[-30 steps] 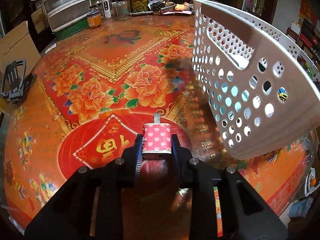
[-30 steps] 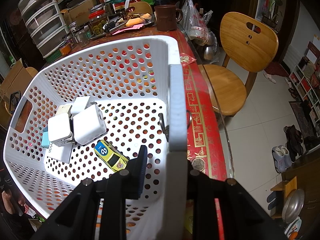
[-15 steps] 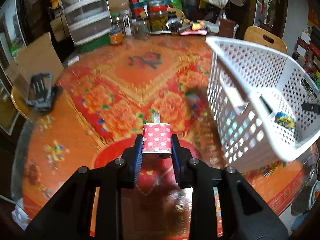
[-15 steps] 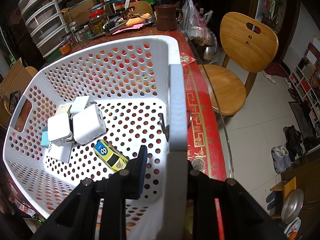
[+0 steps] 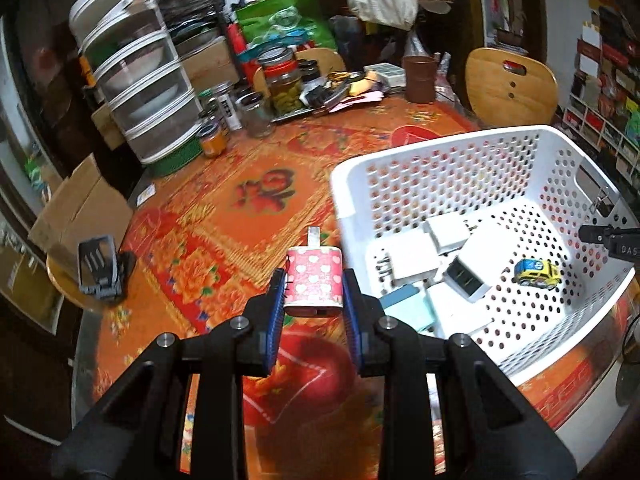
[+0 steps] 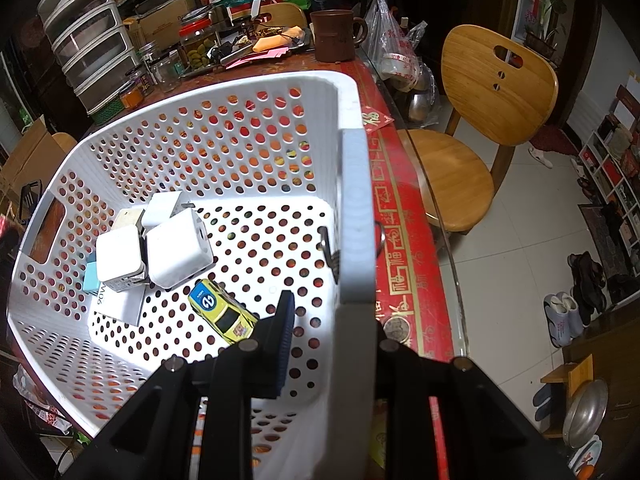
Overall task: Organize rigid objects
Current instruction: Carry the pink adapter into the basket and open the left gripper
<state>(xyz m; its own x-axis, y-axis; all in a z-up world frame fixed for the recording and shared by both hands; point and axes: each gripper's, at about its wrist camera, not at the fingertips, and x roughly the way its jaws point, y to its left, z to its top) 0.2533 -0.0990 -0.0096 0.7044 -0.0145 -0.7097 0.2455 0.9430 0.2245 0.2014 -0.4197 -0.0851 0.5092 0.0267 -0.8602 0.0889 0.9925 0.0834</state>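
My left gripper (image 5: 314, 280) is shut on a pink charger with white hearts (image 5: 315, 282), its metal prong pointing away from me, held high above the table just left of the white perforated basket (image 5: 452, 148). In the basket lie several white charger blocks (image 5: 466, 264), a pale blue one (image 5: 408, 308) and a yellow toy car (image 5: 536, 274). My right gripper (image 6: 332, 320) is shut on the basket's right wall (image 6: 354, 216), one finger inside and one outside. The same white blocks (image 6: 178, 248) and yellow car (image 6: 222, 310) show in the right wrist view.
Jars (image 5: 284, 80), a clear drawer unit (image 5: 136, 80) and a brown mug (image 5: 418, 78) crowd the table's far side. A black clip stand (image 5: 100, 266) sits on a stool at left. A wooden chair (image 6: 480, 120) stands right of the table's glass edge.
My left gripper has risen with the pink charger and now looks down into the basket from above its rim. The right gripper and the basket have stayed still.
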